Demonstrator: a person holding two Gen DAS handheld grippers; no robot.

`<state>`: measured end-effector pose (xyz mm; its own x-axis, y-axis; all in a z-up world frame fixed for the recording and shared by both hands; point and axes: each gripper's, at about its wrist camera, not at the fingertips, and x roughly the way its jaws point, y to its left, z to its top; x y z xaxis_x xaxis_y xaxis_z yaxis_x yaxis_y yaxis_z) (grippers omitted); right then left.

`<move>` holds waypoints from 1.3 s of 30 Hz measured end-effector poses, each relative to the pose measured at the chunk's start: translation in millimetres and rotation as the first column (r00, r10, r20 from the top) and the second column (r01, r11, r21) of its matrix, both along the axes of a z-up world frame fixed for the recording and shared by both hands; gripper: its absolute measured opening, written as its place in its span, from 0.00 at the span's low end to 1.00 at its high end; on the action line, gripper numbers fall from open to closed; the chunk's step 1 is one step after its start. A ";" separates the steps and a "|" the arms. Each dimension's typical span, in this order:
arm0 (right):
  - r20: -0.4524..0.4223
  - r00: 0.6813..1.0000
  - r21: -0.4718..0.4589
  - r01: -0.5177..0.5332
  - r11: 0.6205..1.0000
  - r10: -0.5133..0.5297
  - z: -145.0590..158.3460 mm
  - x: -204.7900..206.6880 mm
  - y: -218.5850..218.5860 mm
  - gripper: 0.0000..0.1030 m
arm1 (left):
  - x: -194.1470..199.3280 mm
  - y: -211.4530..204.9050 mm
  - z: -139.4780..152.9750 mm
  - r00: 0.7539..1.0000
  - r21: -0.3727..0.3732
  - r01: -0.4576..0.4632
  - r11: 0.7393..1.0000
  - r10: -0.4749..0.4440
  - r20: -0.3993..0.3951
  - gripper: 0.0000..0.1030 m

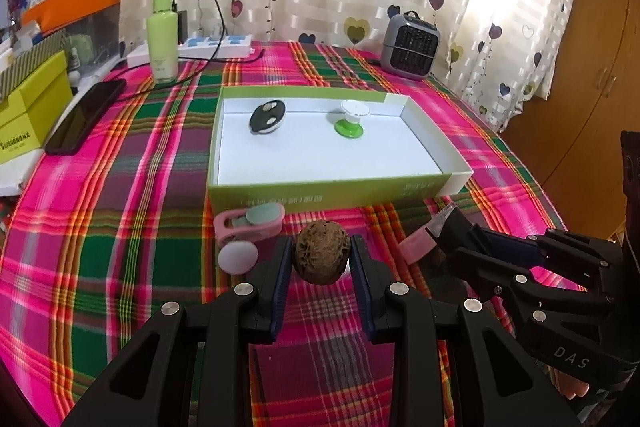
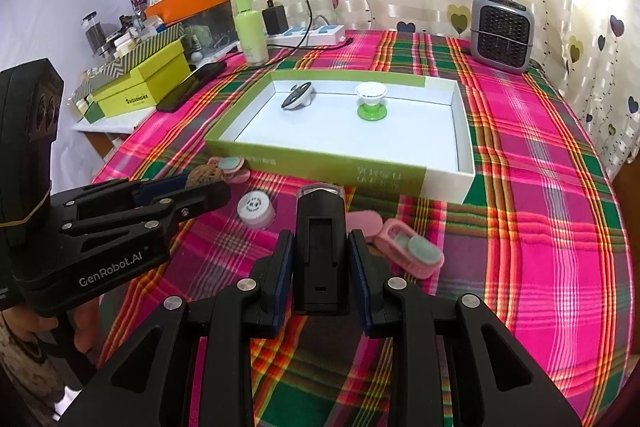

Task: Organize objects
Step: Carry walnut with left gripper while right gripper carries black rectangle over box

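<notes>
My left gripper (image 1: 322,257) is shut on a brown walnut (image 1: 322,251) just in front of the green-and-white box (image 1: 320,191). My right gripper (image 2: 320,247) is shut on a black rectangular device (image 2: 320,247) with a clear tip, also seen in the left wrist view (image 1: 456,227). Inside the box (image 2: 452,175) lie a black-and-white round piece (image 1: 267,117) (image 2: 298,95) and a green-based white knob (image 1: 350,121) (image 2: 372,101). Pink clip holders (image 1: 250,225) (image 2: 408,249), a white cap (image 2: 256,207) and a pale disc (image 1: 237,257) lie on the cloth.
A plaid cloth (image 1: 120,207) covers the table. A green bottle (image 1: 162,35), power strip (image 1: 218,45), phone (image 1: 86,117) and grey heater (image 1: 410,47) stand at the back. Yellow-green boxes (image 2: 140,87) sit at the left edge. A wooden cabinet (image 1: 592,87) is at the right.
</notes>
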<state>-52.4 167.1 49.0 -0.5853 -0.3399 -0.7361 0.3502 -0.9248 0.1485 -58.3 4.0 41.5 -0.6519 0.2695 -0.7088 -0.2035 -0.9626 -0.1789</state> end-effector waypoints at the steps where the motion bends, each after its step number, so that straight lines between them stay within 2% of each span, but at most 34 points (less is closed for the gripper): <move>1: 0.003 1.000 -0.002 0.002 1.000 -0.002 0.5 -2.8 0.7 0.28 | -2.0 0.4 0.8 1.000 0.001 0.001 1.000 -0.001 -0.001 0.26; 23: 0.020 0.999 0.015 0.037 0.999 -0.037 9.1 -62.5 14.6 0.28 | -61.7 13.8 12.3 1.000 -0.008 0.021 1.000 -0.022 -0.008 0.26; 39: 0.049 0.997 0.054 0.061 0.997 -0.064 2.7 -106.1 19.9 0.28 | -105.5 18.6 5.8 1.000 -0.012 0.013 1.000 -0.012 0.014 0.26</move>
<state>-158.5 187.0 51.7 -0.5658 -0.2642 -0.7811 0.2846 -0.9516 0.1157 -163.8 22.5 47.3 -0.6385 0.2692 -0.7210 -0.2130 -0.9621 -0.1705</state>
